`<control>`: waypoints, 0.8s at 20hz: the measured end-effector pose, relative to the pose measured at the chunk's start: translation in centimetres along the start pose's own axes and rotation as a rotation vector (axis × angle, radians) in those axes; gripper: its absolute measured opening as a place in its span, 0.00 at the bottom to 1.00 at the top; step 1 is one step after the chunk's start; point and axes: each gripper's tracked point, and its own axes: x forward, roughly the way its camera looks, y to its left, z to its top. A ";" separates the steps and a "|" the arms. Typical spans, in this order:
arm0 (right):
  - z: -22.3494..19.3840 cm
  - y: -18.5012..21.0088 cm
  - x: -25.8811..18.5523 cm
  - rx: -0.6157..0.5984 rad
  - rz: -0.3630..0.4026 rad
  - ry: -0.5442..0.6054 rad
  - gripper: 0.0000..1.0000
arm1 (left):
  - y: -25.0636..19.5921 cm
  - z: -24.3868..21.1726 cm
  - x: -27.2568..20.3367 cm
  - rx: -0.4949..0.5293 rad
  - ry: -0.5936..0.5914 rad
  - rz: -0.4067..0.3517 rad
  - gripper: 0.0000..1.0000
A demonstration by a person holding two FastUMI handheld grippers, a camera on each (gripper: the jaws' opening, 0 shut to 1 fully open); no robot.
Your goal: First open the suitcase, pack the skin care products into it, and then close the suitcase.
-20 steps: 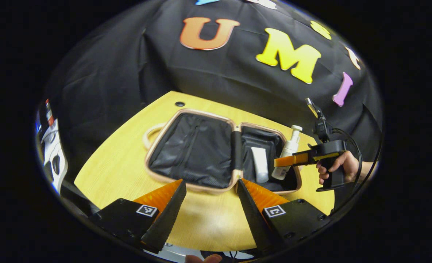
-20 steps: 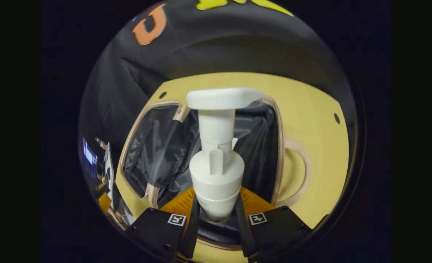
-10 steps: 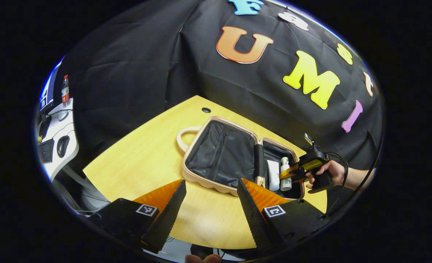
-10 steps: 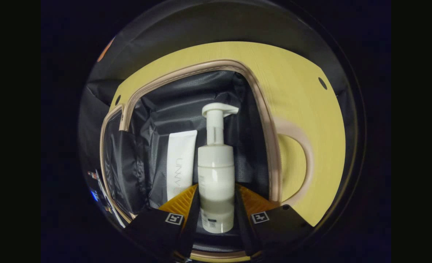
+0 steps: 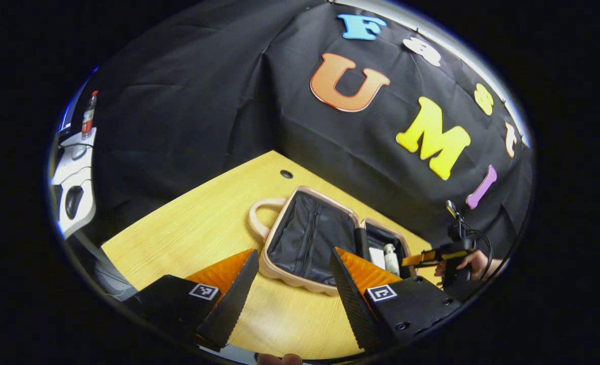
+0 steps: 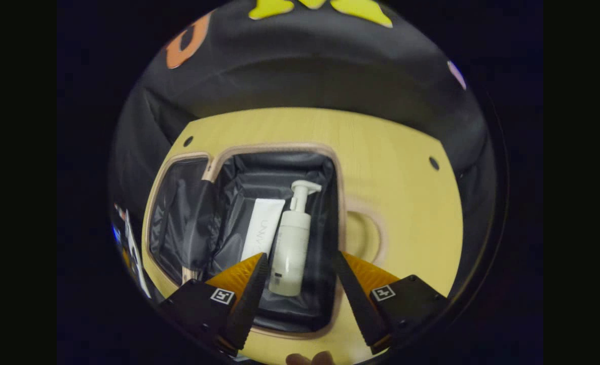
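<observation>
The beige suitcase [image 6: 277, 150] lies open flat on the wooden table [image 6: 396, 192], its black lining showing. In its right half a white pump bottle [image 6: 291, 243] lies beside a flat white tube [image 6: 263, 233]. My right gripper [image 6: 300, 291] hovers open just above the near rim of that half, holding nothing. In the left gripper view the same suitcase [image 5: 305, 238] sits ahead, with the bottle [image 5: 391, 257] and tube [image 5: 377, 257] small in the far half. My left gripper [image 5: 292, 289] is open over the table's near edge. The right gripper [image 5: 421, 258] and a hand [image 5: 475, 261] show at the right.
A beige carry handle [image 6: 363, 238] sticks out on the suitcase's right side, another handle [image 5: 262, 218] on its left side. A side desk [image 5: 74, 197] with a mouse and a bottle stands at far left. Cable holes [image 6: 434, 163] mark the tabletop.
My right gripper lowered the pump bottle into the suitcase, let go of it and drew back with its fingers apart. The left gripper pulled back and tilted up, staying open.
</observation>
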 end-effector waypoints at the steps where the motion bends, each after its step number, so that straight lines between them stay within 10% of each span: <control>1: 0.6 -0.2 -1.9 -0.043 -0.003 -0.066 0.76 | 0.5 0.5 0.4 -0.011 -0.017 -0.010 0.91; 6: 2.7 0.2 -11.9 -0.188 0.058 -0.374 0.76 | 1.7 1.5 3.5 -0.068 -0.090 -0.130 0.90; 16: -0.5 1.2 -20.1 -0.252 0.082 -0.452 0.77 | 8.4 0.1 14.5 -0.538 0.031 -0.183 1.00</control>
